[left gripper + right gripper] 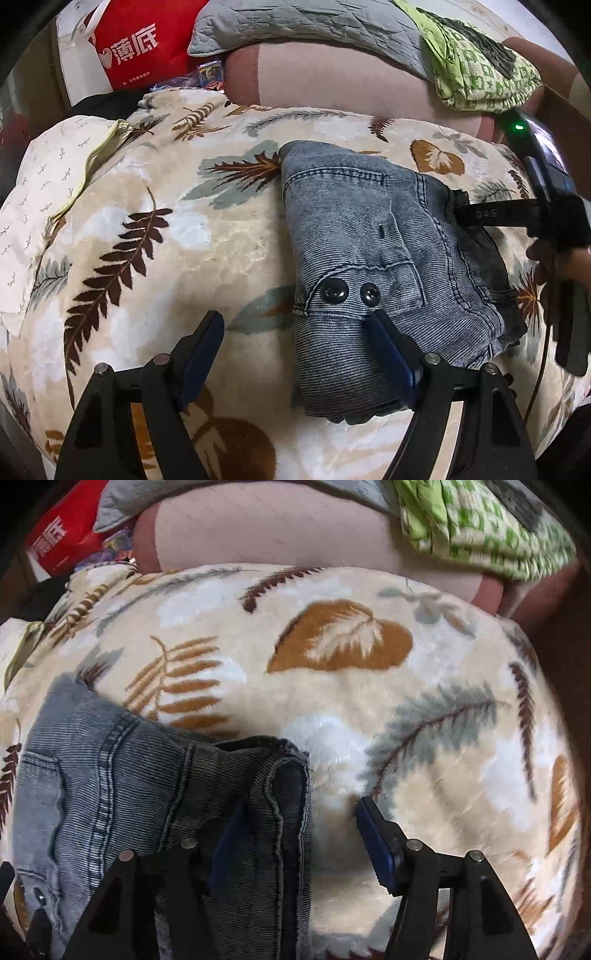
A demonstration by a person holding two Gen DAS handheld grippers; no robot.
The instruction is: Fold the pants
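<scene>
Item: pants (373, 254), grey-blue washed denim with a fine ribbed weave. Found already folded into a compact, thick rectangular bundle, laid on a leaf-patterned blanket (155, 258) over what appears to be a bed. In the left wrist view the bundle is placed right of centre, running from about 12 o'clock down to 6 o'clock. Two dark snap buttons (349, 291) are seen on a flap facing upward, with a stitched pocket seam above them. Darker layered edges are stacked along the 3 o'clock side, judged to be the doubled legs.

Left gripper (295, 354): jaws held wide, nothing pinched; one finger is set over the near end of the bundle, the other over bare blanket at 7 o'clock. The placement is judged a release or a pressing-flat after a fold.

Right gripper (295, 834): jaws parted, nothing clamped; the left finger is seen blurred over the dark layered edge, the right finger over blanket. In the left wrist view its body is noted at 3 o'clock beside the bundle.

Background, at 12 o'clock: red bag (140, 44), grey quilted cover (306, 22), green patterned cloth (476, 70).

Task status: judged nearly complete.
</scene>
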